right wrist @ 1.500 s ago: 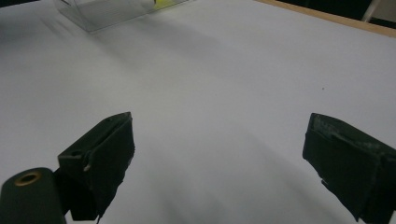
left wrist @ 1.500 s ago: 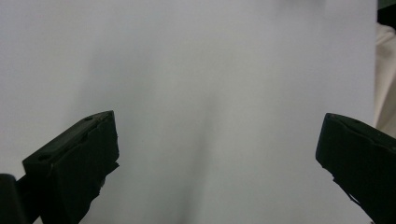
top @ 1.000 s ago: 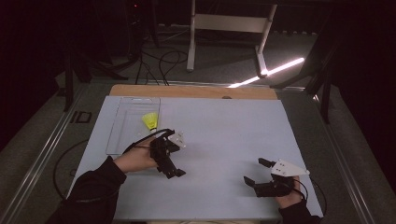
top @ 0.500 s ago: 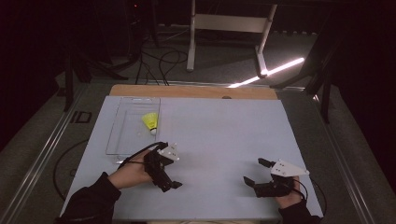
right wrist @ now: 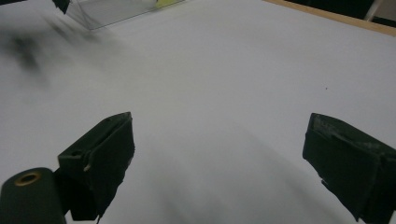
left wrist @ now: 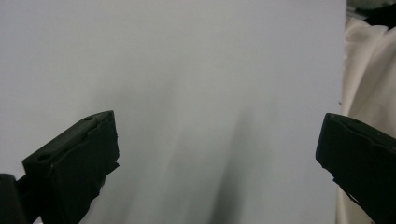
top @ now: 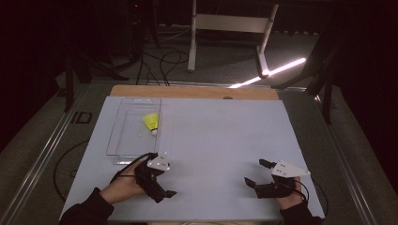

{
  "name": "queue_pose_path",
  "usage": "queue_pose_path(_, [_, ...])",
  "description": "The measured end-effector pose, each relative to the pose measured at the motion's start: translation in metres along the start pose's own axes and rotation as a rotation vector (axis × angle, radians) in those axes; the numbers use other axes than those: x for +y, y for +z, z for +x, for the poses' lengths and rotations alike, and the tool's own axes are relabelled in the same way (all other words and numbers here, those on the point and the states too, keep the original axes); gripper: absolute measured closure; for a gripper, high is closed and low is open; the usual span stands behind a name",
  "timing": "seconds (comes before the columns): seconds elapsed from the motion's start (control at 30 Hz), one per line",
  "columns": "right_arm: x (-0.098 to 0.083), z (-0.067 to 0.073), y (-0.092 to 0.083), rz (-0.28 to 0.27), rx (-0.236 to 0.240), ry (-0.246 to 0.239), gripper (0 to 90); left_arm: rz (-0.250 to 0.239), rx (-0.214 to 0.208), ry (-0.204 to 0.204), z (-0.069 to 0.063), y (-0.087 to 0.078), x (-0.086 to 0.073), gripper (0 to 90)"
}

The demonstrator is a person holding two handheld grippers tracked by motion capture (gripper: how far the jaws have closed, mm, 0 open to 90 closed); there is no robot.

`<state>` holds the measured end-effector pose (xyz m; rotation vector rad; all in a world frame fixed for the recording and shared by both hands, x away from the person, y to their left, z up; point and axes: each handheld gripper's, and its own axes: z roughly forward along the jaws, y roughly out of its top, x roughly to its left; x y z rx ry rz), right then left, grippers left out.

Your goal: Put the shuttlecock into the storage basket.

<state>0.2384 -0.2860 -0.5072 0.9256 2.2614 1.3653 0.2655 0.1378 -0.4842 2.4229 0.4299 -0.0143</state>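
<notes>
A yellow shuttlecock [top: 151,123] lies in a clear plastic tray [top: 123,140] at the left of the white table. My left gripper [top: 163,191] rests near the front edge, below the tray and apart from it, open. Its own view has the jaws of the left gripper [left wrist: 219,154] spread wide over bare white surface. At the front right sits my right gripper [top: 253,171], also open. From the right gripper [right wrist: 219,158], nothing lies between the jaws; the tray [right wrist: 112,10] and a bit of the yellow shuttlecock [right wrist: 168,3] appear far off at the top.
The white sheet covers the table up to a wooden strip [top: 192,91] at the far edge. A white metal frame [top: 225,23] and cables stand on the dark floor beyond. Pale cloth [left wrist: 369,70] lies past the table's edge in the left gripper view.
My left gripper has drawn back from beside the tray toward the table's front edge. The right gripper and the shuttlecock have stayed where they were.
</notes>
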Motion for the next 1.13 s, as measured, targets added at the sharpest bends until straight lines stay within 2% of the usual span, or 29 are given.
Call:
queue_pose_path(0.13, [0.000,0.000,0.001,0.001,0.002,0.001,9.0,-0.019,0.004,-0.037,0.000,-0.001,-0.014,0.0])
queue_pose_path(0.17, [0.000,0.000,0.001,0.001,0.002,0.001,9.0,-0.022,0.012,-0.036,0.000,-0.001,-0.017,0.1])
queue_pose_path(0.23, [0.000,0.000,0.001,0.002,0.002,0.001,9.0,-0.039,0.005,-0.045,0.000,-0.002,-0.023,0.1])
queue_pose_path(0.4, [0.000,0.000,0.001,0.007,0.002,-0.002,9.0,-0.085,0.028,-0.085,0.000,-0.002,-0.035,0.1])
queue_pose_path(0.47, [0.000,0.000,0.001,0.006,0.002,-0.001,9.0,-0.078,0.045,-0.098,0.001,0.000,-0.039,0.1])
queue_pose_path(0.57, [-0.001,0.000,0.001,0.009,0.000,0.002,9.0,-0.087,0.048,-0.124,0.000,0.002,-0.045,0.1])
queue_pose_path(0.63, [-0.001,0.000,0.001,0.009,0.000,0.001,9.0,-0.086,0.075,-0.124,-0.001,0.003,-0.047,0.1])
queue_pose_path(0.73, [-0.001,0.000,0.001,0.008,0.001,0.000,9.0,-0.118,0.095,-0.144,-0.002,0.002,-0.050,0.1])
queue_pose_path(0.87, [-0.001,0.000,0.001,0.009,0.003,-0.003,9.0,-0.120,0.158,-0.163,-0.003,0.005,-0.053,0.1])
queue_pose_path(1.03, [-0.001,-0.001,0.001,0.009,0.004,-0.002,9.0,-0.134,0.167,-0.180,-0.002,0.007,-0.058,0.1])
queue_pose_path(1.13, [-0.002,-0.001,0.002,0.012,0.008,-0.002,9.0,-0.137,0.154,-0.195,0.000,0.007,-0.060,0.1])
